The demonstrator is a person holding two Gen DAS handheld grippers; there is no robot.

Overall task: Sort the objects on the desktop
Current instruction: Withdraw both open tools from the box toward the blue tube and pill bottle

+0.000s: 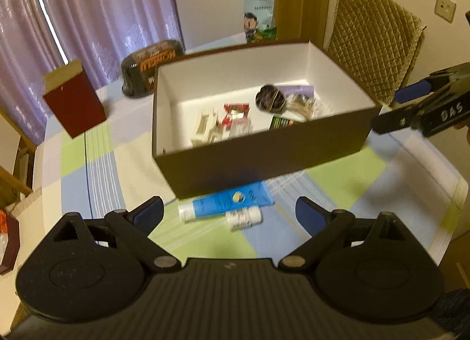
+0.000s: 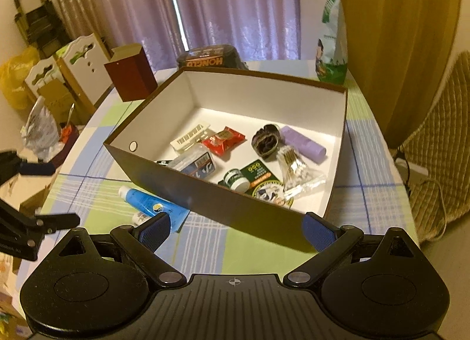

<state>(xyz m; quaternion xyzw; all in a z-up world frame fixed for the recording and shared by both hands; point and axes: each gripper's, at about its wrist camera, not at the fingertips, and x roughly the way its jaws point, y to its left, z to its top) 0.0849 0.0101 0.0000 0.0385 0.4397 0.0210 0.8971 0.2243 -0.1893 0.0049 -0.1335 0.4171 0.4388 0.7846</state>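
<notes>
A brown cardboard box [image 1: 264, 149] [image 2: 235, 208] with a white inside stands on the checked tablecloth and holds several small items: a red snack packet [image 2: 223, 141], a purple roll [image 2: 304, 141], cotton swabs [image 2: 293, 169] and a green bottle [image 2: 236, 180]. In front of the box lie a blue tube [image 1: 226, 202] [image 2: 152, 202] and a small white bottle [image 1: 243, 218] [image 2: 141, 218]. My left gripper [image 1: 232, 213] hangs open just above the tube and bottle, holding nothing. My right gripper [image 2: 236, 230] is open and empty at the box's near wall; in the left wrist view the right gripper [image 1: 390, 108] shows at the box's right side.
A dark red box [image 1: 75, 102] [image 2: 132, 74], a dark wrapped pack [image 1: 149, 67] [image 2: 210, 58] and a tall snack bag [image 1: 258, 2] [image 2: 332, 40] stand behind the box. A quilted chair [image 1: 376, 43] is at the far right. Clutter and bags [image 2: 38, 131] sit beyond the table's left edge.
</notes>
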